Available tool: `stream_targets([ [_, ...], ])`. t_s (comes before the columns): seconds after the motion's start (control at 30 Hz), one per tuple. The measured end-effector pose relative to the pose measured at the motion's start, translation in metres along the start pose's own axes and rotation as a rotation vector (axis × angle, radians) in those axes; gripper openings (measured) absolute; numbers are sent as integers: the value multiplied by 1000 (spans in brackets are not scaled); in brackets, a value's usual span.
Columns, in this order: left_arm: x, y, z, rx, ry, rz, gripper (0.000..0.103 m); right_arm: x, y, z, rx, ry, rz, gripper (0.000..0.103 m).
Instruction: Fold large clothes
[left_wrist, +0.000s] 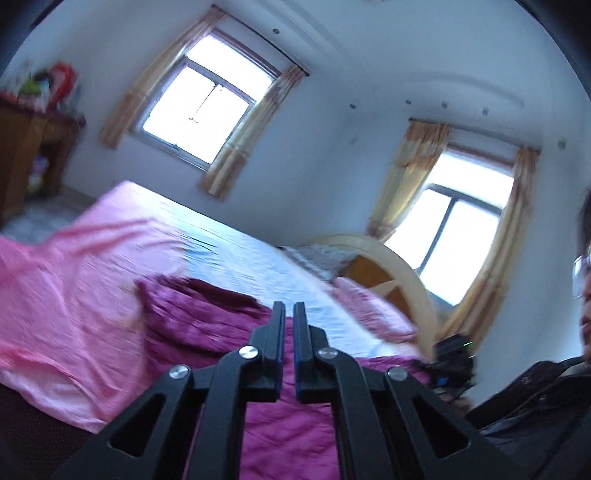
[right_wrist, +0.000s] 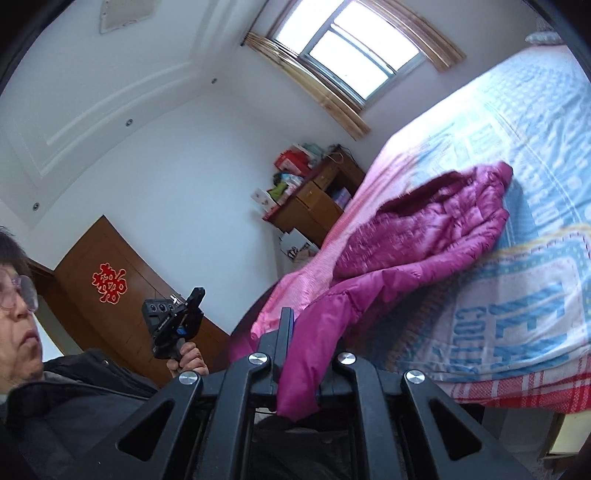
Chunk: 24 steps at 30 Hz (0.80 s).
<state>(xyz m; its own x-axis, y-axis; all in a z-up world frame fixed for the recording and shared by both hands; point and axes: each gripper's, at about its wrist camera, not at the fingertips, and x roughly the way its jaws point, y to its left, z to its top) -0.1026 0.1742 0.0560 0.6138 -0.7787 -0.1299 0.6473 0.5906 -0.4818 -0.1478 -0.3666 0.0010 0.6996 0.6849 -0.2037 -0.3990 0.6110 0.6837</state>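
Left wrist view, left to right: wooden cabinet (left_wrist: 33, 147) at the upper left edge with coloured clutter on top, blurred. Pink sheet (left_wrist: 74, 280) covers the left half of the bed, going pale blue toward the middle. First window (left_wrist: 207, 99) sits upper centre-left, tan curtains either side. Magenta jacket (left_wrist: 207, 325) lies lower centre on the bed and runs down under the left gripper (left_wrist: 290, 317). Its jaws stand nearly together with a thin slit between; no cloth shows at the tips, and whether any is pinched lower down I cannot tell. Curved wooden headboard (left_wrist: 402, 266) is right of centre, second window (left_wrist: 461, 236) above it. The right gripper (left_wrist: 452, 363) shows small at lower right, too blurred to read its jaws. The person's dark sleeve (left_wrist: 535, 391) fills the lower right corner.

Right wrist view adds what the left lacks: brown door (right_wrist: 110, 266) with a red paper cut-out at lower left, and the left gripper (right_wrist: 194, 295) seen from outside, held in a hand (right_wrist: 186, 360), jaws together. At bottom centre the right gripper (right_wrist: 295, 325) is clamped on a jacket (right_wrist: 424, 236) edge; cloth hangs between its fingers and hides the right one. The rest of the jacket is bunched at centre right on the printed blue-and-white bedspread (right_wrist: 535, 258), partly over the pink edge. This view has the cabinet (right_wrist: 314, 199) at centre and only one window (right_wrist: 354, 51), at top.
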Motion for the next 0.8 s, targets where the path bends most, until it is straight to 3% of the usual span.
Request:
stream_targets([
  [0.07,7,3,3,47,16,129,4,2,0,0,-13,10,-20,7],
  [0.1,17,12,2,46,72,186,6,2,-1,-1,-11,16,-25,7],
  [0.13,25,19,-1,40,129,209,19,1,-3,-4,2,15,-25,7],
  [0.23,61,47,-31,28,349,340,79,-3,-10,-10,35,3,-27,7],
  [0.27,73,56,-45,25,409,365,86,-3,-12,-11,36,4,-35,7],
  [0.37,101,84,-86,-77,585,381,86,-4,-18,-13,51,2,-43,7],
  [0.4,111,96,-104,-149,691,376,86,-4,-19,-14,55,1,-43,7],
  [0.47,113,102,-124,-222,794,379,86,-2,-22,-16,56,3,-45,7],
  [0.6,112,108,-143,-362,852,246,86,0,-28,-19,75,0,-35,7],
  [0.7,111,104,-157,-410,880,169,86,1,-33,-22,88,2,-34,7],
  [0.8,113,101,-172,-461,905,127,82,-2,-37,-24,99,-5,-36,7],
])
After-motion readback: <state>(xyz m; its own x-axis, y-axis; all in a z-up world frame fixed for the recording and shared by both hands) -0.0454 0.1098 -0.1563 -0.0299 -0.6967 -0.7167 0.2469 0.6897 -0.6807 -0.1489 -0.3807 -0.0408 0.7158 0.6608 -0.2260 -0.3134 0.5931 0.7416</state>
